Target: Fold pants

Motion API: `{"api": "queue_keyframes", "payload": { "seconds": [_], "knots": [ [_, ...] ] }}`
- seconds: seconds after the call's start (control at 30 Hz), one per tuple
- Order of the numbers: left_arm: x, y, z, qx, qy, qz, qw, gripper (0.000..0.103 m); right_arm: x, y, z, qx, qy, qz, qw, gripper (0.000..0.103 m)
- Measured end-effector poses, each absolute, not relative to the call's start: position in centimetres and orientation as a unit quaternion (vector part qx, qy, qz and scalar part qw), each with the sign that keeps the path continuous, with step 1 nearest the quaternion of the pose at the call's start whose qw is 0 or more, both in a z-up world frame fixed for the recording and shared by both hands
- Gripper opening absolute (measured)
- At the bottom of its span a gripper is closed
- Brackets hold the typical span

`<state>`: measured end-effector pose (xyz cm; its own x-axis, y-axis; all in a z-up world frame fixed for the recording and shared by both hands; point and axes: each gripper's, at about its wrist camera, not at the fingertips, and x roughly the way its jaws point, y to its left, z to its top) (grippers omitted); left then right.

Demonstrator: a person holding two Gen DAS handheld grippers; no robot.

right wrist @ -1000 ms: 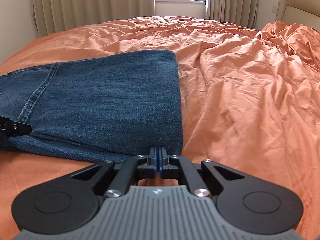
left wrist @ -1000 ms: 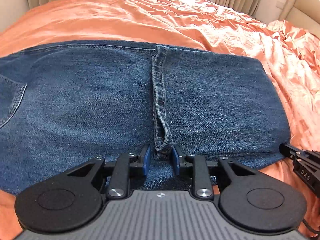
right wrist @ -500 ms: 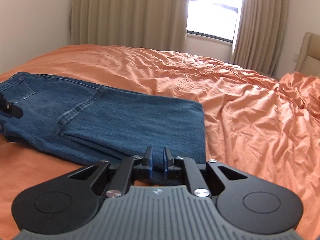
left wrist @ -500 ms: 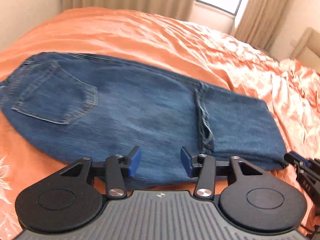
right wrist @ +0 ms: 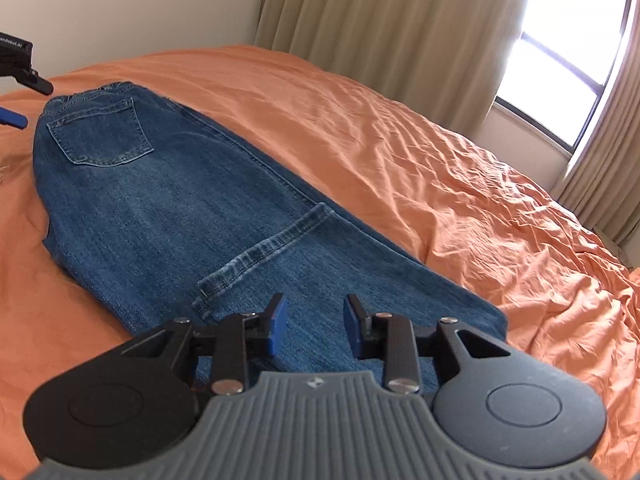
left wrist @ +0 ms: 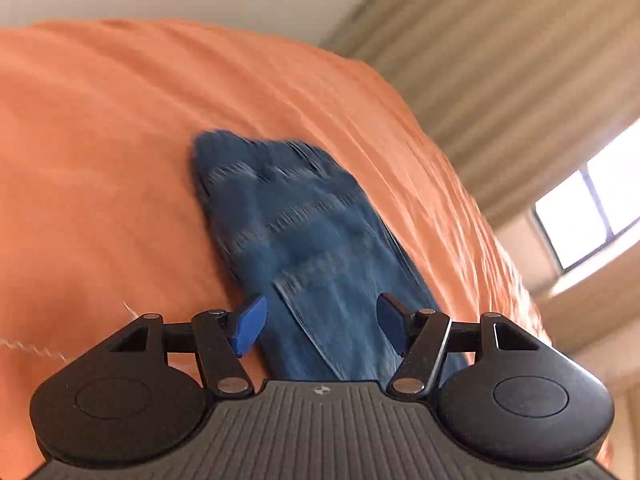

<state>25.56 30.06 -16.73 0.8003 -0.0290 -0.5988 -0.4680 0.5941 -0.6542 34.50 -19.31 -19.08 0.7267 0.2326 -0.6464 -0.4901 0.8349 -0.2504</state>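
Note:
Blue jeans lie flat on the orange bed sheet, folded lengthwise, with the leg end doubled back so a hem crosses the middle. A back pocket faces up near the waist at the far left. My right gripper hovers over the near fold; its jaws are opening with nothing between them. My left gripper is over the jeans in a blurred view, its jaws opening wide and holding nothing. In the right wrist view the left gripper shows beside the waistband.
Wrinkled orange bedding spreads on all sides of the jeans. Beige curtains and a bright window stand behind the bed, next to a pale wall. A thin white cord lies on the sheet at the left.
Both grippers let go of the jeans' near edge, opened and drew back upward while rolling. The left one swung far toward the waist end; its view is now blurred.

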Motion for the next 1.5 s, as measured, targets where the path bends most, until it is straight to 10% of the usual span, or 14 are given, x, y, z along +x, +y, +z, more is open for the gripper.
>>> {"api": "queue_keyframes", "payload": {
  "seconds": [0.57, 0.77, 0.97, 1.5],
  "knots": [
    [32.8, 39.5, -26.2, -0.553, 0.216, 0.145, 0.792, 0.078, 43.7, -15.7, -22.7, -0.126, 0.414, 0.231, 0.871, 0.023],
    [33.6, 39.9, -27.1, -0.544, 0.219, 0.150, 0.796, 0.039, 44.5, -16.3, -24.6, -0.080, 0.440, 0.232, 0.864, 0.018],
    [33.0, 38.3, -24.7, -0.492, 0.206, 0.148, 0.833, 0.020, 45.1, -15.9, -24.5, -0.084, 0.454, 0.222, 0.859, 0.018],
    [30.7, 17.9, -7.2, -0.219, 0.135, 0.018, 0.966, 0.019, 38.9, -23.2, -18.6, 0.059, 0.370, 0.229, 0.898, 0.019]
  ]
}}
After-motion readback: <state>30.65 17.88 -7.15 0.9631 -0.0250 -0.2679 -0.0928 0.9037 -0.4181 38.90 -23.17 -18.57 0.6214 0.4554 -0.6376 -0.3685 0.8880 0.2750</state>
